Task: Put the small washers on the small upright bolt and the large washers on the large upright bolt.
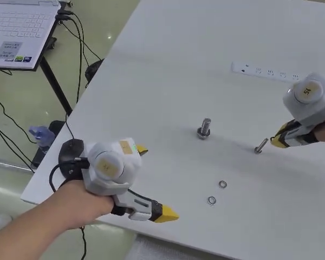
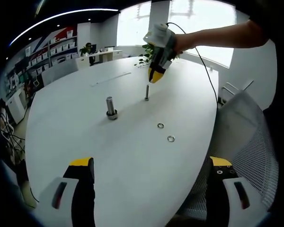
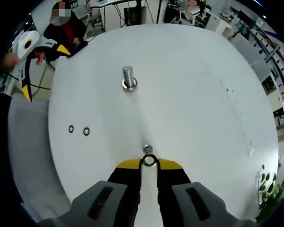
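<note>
The large upright bolt (image 1: 204, 129) (image 2: 110, 108) (image 3: 128, 78) stands mid-table, and the small upright bolt (image 1: 261, 145) (image 2: 146, 92) (image 3: 147, 149) is to its right. My right gripper (image 1: 279, 141) (image 2: 155, 76) (image 3: 149, 163) is shut on a washer (image 3: 149, 161), held right at the small bolt's top. Two loose washers (image 1: 222, 184) (image 1: 212, 200) (image 2: 160, 126) (image 3: 86, 131) lie flat nearer the table's front. At the front left edge, my left gripper (image 1: 154, 182) (image 2: 150, 163) is open with nothing between its jaws, well short of the loose washers.
A white power strip (image 1: 265, 72) lies at the far right of the white table (image 1: 168, 70). Off the table's left edge stand a laptop (image 1: 16, 30) on a stand and trailing cables. A mesh chair (image 2: 246, 137) sits by the near edge.
</note>
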The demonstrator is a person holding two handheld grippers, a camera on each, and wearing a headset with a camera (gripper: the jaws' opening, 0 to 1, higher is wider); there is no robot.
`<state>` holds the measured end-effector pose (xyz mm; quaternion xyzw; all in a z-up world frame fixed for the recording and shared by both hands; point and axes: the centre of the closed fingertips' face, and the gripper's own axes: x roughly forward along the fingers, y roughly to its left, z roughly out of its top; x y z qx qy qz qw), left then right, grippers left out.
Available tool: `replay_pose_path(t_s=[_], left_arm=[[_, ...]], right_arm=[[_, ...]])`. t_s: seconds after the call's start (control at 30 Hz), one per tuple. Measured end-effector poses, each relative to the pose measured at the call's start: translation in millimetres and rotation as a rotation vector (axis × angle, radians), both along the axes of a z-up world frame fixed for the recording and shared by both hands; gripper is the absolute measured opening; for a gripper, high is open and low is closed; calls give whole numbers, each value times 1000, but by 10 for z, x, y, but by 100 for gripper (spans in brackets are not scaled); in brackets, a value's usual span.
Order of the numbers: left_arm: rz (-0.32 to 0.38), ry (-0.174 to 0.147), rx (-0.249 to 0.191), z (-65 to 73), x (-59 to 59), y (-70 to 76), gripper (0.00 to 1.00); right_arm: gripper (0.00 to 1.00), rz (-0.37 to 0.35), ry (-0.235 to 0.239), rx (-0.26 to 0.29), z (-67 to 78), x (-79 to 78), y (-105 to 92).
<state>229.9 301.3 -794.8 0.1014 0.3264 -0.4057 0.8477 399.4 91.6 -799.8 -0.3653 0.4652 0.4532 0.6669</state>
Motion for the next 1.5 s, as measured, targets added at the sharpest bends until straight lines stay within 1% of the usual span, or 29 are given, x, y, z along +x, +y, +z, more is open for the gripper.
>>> replay_pose_path(t_s=[0.13,0.3,0.53,0.87,1.03,1.17,1.23,1.3,1.5], left_arm=[[-4,6,4,-13,-5,12,99],[-4,-8,17,-19,7,33,99],[-8,0,19,-44,0,38,99],[-6,4,7,-39,23,20,97],[-5,-1,5,-37,26,13,97],[-6,5,8,-53,19,24,96],[-6,7,6,-58,17,25,96],[-7,9,6,-60,13,22,96],[-9,11,-2,-39,8,6,95]], right_arm=[[12,4,6,2,-37,28,42],[12,1,18,3,-91,42,75],[12,6,28,-9,-162,55,74],[12,11,36,-23,-206,44,72],[12,20,37,-30,-242,39,83],[12,26,38,-40,-274,28,92],[12,32,39,-45,-297,23,97],[12,39,41,-50,-349,68,84],[12,43,49,-58,-426,54,104]])
